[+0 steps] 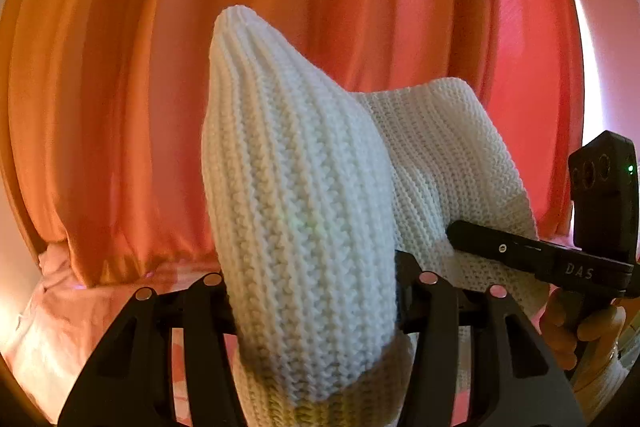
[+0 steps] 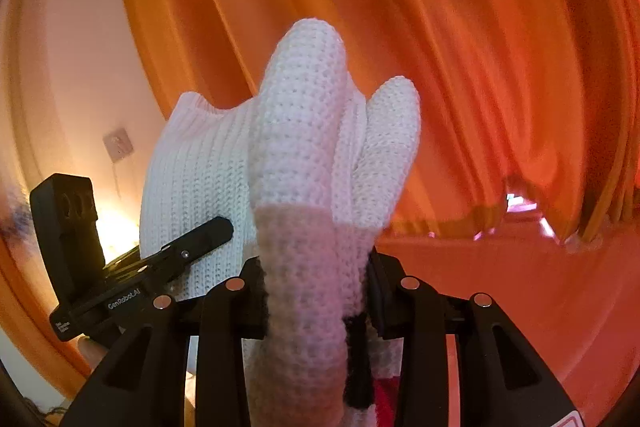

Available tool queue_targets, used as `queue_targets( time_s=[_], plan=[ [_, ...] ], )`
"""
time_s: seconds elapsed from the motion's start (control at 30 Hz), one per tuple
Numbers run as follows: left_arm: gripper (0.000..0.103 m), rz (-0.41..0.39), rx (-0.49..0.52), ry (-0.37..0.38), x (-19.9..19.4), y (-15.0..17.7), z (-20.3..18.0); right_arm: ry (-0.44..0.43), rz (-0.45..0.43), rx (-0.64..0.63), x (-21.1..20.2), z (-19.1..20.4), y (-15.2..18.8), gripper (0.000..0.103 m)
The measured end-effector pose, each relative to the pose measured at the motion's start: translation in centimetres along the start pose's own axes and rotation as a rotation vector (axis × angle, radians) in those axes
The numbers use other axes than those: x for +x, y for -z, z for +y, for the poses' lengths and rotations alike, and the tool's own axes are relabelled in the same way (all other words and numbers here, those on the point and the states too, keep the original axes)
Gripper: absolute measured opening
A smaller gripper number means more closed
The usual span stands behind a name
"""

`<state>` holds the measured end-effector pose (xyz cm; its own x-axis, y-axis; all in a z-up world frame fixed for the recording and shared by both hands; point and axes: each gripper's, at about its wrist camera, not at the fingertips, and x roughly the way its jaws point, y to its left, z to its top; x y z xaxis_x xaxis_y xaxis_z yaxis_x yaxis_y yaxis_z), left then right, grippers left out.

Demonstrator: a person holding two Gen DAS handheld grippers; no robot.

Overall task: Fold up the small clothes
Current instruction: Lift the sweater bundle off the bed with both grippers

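A white knitted garment is held up in the air between both grippers. My left gripper is shut on one edge of it, the knit bulging up between the jaws. My right gripper is shut on another bunched edge of the same garment, which has a darker band and a black trim low down. The right gripper shows at the right of the left wrist view, and the left gripper shows at the left of the right wrist view, both clamped on the knit.
An orange curtain hangs close behind, also in the right wrist view. A pink bedsheet lies below. A pale wall with a socket plate is at the left.
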<state>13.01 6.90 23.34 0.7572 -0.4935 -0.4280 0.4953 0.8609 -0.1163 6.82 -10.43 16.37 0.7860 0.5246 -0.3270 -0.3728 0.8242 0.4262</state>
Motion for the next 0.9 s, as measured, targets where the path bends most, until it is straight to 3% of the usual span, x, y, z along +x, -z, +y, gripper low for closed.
queue_targets(
  time_s=[0.4,0.7,0.9],
  plan=[
    [0.049,0.226,-0.139,-0.007,8.0,7.1,7.6,0.078,0.227,0.075,11.4,-3.4,5.5,0.035],
    [0.049,0.343,-0.207,0.037,11.5,11.2,10.5,0.139,0.331,0.101,15.4,-5.5,9.3,0.035],
    [0.052,0.504,-0.287,0.041,15.0,15.9,11.1,0.211,0.466,0.126,18.7,-8.5,14.5,0.04]
  ],
)
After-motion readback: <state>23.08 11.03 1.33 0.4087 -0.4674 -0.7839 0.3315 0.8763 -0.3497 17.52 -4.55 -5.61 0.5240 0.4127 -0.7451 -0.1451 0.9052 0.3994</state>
